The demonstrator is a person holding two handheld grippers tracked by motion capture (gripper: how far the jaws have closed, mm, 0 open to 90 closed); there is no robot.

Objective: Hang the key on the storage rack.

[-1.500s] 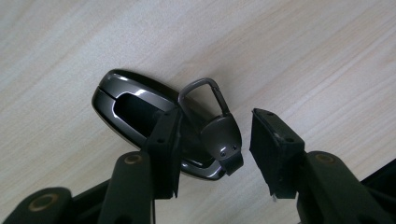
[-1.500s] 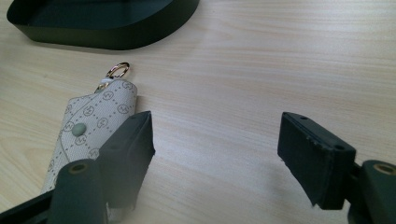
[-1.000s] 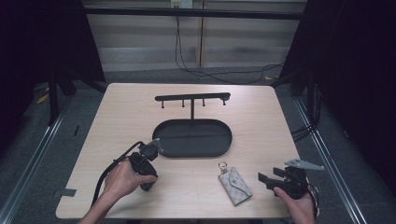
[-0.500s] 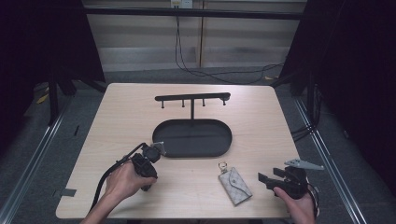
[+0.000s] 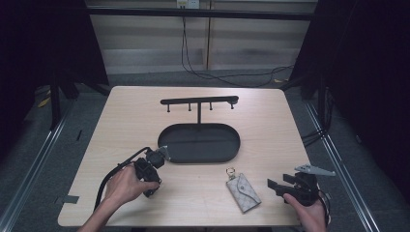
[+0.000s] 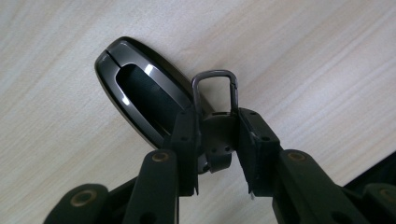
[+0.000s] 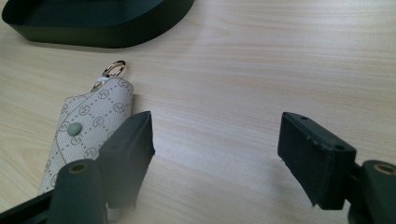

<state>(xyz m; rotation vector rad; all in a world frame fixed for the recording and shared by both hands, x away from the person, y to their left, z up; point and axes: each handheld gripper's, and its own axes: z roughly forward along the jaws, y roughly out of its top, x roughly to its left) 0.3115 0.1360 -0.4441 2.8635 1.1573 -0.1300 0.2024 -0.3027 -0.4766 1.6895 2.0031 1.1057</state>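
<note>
We see the left gripper, jaws just closing, clamp the glossy dark oval key fob by its metal loop end, hiding the fob's lower part. The right gripper gapes wide, holding nothing, one jaw covering a corner of the beige patterned key pouch.

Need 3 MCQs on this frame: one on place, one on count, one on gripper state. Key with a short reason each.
1. Where does the patterned key pouch lie?
A. inside the black oval tray
B. on the table between the tray and the right gripper
C. hung on the rack

2. How many pegs hang under the bar of the black rack?
A. two
B. four
C. six

3. What is the left gripper doing?
A. standing wide open over bare wood
B. gripping the pouch
C. closed on the metal loop piece of the black key fob

Key: 
1 B, the high view has the pouch on bare wood, near side of the tray, beside the right gripper. 
2 B, four short pegs show along the bar. 
3 C, the left gripper view has the jaws pressed on the loop end of the key fob; they have just been closing.
</note>
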